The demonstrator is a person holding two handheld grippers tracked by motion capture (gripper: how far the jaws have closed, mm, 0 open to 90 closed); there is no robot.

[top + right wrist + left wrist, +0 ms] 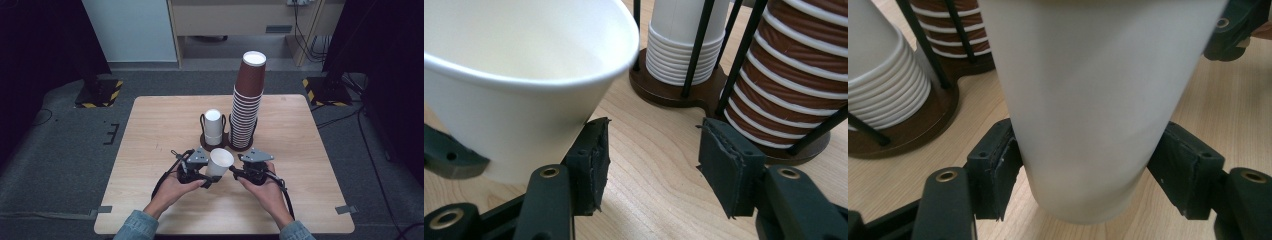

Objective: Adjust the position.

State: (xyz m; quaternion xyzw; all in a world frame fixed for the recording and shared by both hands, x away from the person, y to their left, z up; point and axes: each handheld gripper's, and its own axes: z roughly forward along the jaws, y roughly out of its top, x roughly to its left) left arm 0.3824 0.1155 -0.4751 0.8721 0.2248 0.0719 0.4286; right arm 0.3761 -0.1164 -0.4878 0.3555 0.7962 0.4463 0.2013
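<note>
A white paper cup point(220, 162) hangs tilted just above the table between my two hands. My left gripper point(212, 176) is shut on its lower wall; in the left gripper view both pads point(998, 170) press the sides of the cup point(1088, 100). My right gripper point(234, 173) sits just right of the cup, its jaws open with bare wood between them point(651, 160). In the right gripper view the cup point(524, 75) lies outside the left pad point(591, 160), mouth turned toward the camera.
Behind the hands stands a dark wooden two-slot holder point(226, 142) with black wire posts. It carries a short stack of white cups point(213, 127) and a tall stack of brown cups point(247, 100). The wooden table point(150, 130) has open surface left and right.
</note>
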